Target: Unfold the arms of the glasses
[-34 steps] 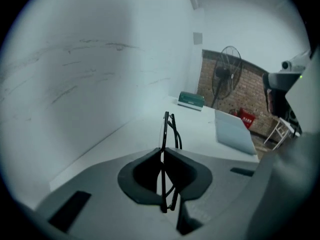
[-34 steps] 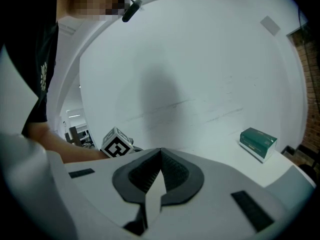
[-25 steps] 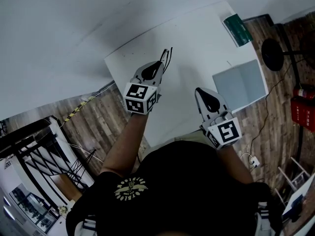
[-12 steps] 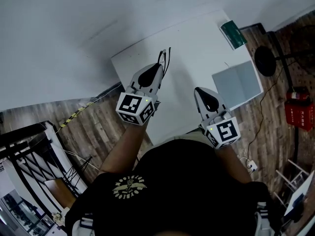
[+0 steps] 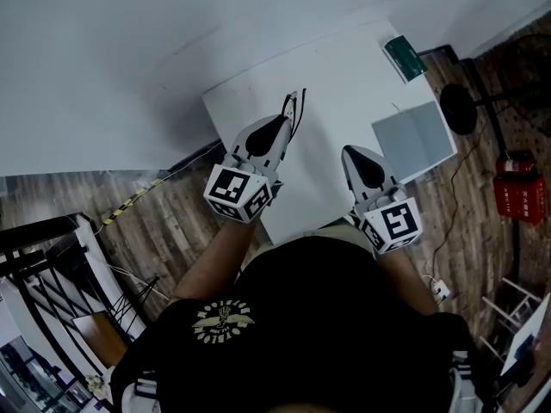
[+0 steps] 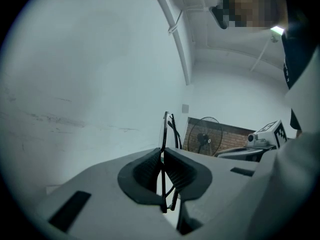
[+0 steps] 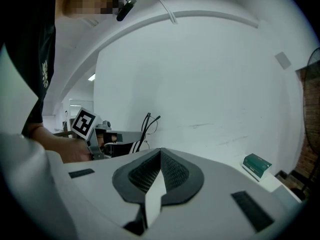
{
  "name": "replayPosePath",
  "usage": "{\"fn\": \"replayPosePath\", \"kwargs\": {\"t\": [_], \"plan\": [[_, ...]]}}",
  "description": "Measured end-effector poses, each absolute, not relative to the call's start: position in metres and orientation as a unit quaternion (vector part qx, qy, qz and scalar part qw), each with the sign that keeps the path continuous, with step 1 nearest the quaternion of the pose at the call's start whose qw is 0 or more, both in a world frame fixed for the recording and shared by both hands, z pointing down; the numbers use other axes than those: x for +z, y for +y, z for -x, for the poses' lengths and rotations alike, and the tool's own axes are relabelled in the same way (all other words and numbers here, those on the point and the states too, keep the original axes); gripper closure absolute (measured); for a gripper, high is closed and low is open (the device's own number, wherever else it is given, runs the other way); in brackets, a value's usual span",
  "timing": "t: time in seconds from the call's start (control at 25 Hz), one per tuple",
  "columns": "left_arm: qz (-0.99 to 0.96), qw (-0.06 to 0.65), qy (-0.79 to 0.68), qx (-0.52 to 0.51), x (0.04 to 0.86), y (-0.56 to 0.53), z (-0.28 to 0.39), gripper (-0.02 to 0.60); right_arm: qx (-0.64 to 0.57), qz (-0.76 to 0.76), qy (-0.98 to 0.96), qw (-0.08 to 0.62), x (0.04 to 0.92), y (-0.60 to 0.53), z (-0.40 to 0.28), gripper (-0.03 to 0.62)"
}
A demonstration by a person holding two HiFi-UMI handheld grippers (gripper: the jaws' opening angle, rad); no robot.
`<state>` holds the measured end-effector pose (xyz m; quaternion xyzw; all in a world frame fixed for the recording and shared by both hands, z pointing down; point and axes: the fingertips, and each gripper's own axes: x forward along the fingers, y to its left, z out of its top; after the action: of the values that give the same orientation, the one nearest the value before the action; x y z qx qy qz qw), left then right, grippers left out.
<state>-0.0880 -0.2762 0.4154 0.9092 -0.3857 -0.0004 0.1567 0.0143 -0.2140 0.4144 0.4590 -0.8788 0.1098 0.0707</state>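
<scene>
My left gripper point(image 5: 286, 115) is shut on a pair of thin black glasses point(image 5: 294, 110), which stick up past its tip above the white table point(image 5: 344, 76). In the left gripper view the glasses point(image 6: 167, 129) stand on edge, pinched between the ribbed pads point(image 6: 145, 171), with the arms folded against the frame. My right gripper point(image 5: 351, 151) hovers over the table to the right, shut with nothing in it. From the right gripper view the glasses point(image 7: 149, 123) show at the left, held by the left gripper point(image 7: 135, 143).
A grey sheet point(image 5: 415, 142) lies at the table's right edge, and a small green box point(image 5: 403, 58) sits at the far right corner. A fan point(image 5: 461, 108) stands on the wooden floor to the right. A white wall runs behind the table.
Both grippers have risen toward the head camera. The left one lifted the glasses with it and now looks larger; the right one shifted slightly up and right.
</scene>
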Motion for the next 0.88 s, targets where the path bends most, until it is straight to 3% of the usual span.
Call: {"fn": "replayPosePath", "kwargs": {"t": [0.32, 0.76, 0.88], "plan": [[-0.920, 0.154, -0.355, -0.056, 0.386, -0.246, 0.100, 0.557, 0.092, -0.458, -0.883, 0.042, 0.376, -0.198, 0.002, 0.595], [-0.946, 0.118, -0.295, -0.072, 0.368, -0.194, 0.111, 0.557, 0.120, -0.385, -0.914, -0.049, 0.334, -0.172, 0.052, 0.595], [-0.948, 0.111, -0.289, -0.069, 0.365, -0.184, 0.115, 0.557, 0.131, -0.348, -0.926, -0.061, 0.328, -0.162, 0.073, 0.504]]}}
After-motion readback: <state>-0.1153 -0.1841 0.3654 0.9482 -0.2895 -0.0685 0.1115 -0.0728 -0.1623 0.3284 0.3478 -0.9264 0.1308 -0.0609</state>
